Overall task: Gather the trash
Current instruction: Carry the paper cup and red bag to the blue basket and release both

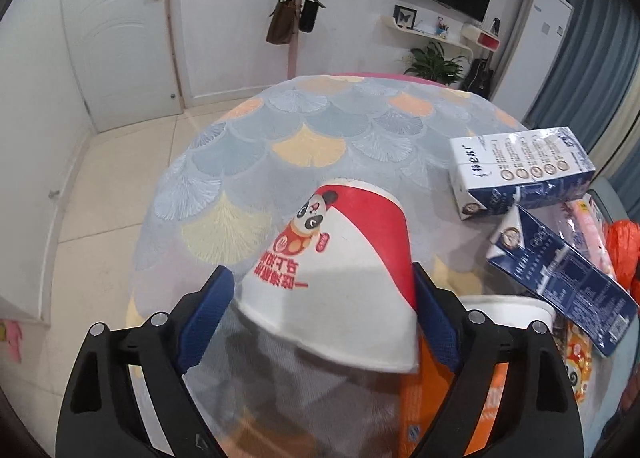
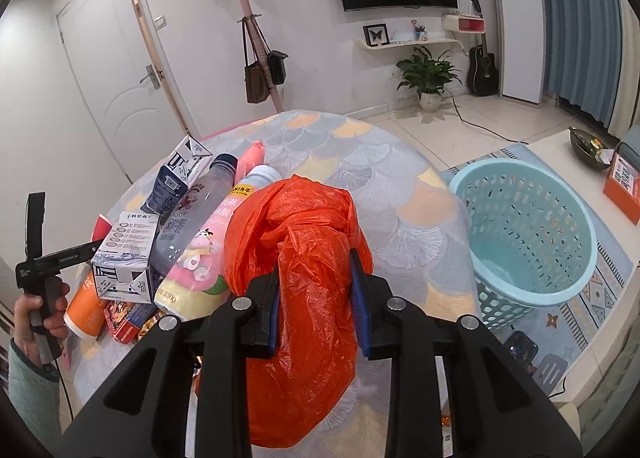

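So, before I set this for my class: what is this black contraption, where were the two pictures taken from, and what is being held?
There is no robot here. A person holds a hand tool with two-fingered tongs in each hand, and a wide-angle camera on each tool looks forward along its fingers. One picture comes from the left tool, the other from the right. The table carries trash: milk cartons, a clear bottle and a paper cup. The left tongs stand open with the paper cup between them, not gripped. The right tongs are shut on an orange plastic bag. A light blue basket stands on the floor beside the table.
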Demonstrator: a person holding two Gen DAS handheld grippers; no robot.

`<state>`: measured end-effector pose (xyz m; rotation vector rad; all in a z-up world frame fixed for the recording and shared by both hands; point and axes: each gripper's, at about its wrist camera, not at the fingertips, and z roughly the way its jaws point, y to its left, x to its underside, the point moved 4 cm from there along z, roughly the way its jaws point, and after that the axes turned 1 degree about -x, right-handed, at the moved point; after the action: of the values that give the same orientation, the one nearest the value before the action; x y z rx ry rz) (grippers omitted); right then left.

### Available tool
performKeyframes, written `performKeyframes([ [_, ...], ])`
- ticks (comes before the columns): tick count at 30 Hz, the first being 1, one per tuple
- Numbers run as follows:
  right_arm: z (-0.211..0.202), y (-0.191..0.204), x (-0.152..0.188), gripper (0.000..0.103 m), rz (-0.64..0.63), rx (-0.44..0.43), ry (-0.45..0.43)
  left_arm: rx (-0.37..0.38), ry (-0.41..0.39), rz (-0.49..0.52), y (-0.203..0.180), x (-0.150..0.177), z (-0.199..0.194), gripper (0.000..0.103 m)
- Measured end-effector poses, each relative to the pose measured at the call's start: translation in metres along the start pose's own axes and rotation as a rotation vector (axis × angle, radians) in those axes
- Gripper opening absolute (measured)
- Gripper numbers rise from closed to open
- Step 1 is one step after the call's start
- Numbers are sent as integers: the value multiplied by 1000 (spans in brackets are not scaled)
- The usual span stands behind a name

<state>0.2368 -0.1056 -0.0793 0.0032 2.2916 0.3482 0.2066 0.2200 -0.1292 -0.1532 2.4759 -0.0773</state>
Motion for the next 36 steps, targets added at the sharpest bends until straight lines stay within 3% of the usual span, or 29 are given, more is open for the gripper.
performKeyframes([
  [3, 3, 3, 1, 25, -7, 4, 3, 6, -26, -21, 2, -2, 3, 82],
  [7, 5, 3, 0, 25, -12, 10, 5, 3, -118, 11, -3, -3, -13, 64],
  [12, 4, 5, 0, 25, -12, 2, -1, 8, -143, 30, -7, -5, -26, 54],
  [19, 5, 4, 2, 25, 1, -7, 3, 31, -113, -25, 20, -16, -28, 52],
  [25, 12, 8, 2, 25, 6, -10, 11, 168, -75, -104, 46, -22, -17, 53],
  [32, 18, 11, 0, 25, 2, -9, 17, 85, -92, -49, 37, -15, 1, 51],
  [34, 17, 11, 1, 25, -3, 2, 13, 74, -73, -49, 39, -10, 12, 37],
  [36, 12, 11, 1, 25, -14, 16, -5, 75, -91, -59, 40, -6, 12, 36],
])
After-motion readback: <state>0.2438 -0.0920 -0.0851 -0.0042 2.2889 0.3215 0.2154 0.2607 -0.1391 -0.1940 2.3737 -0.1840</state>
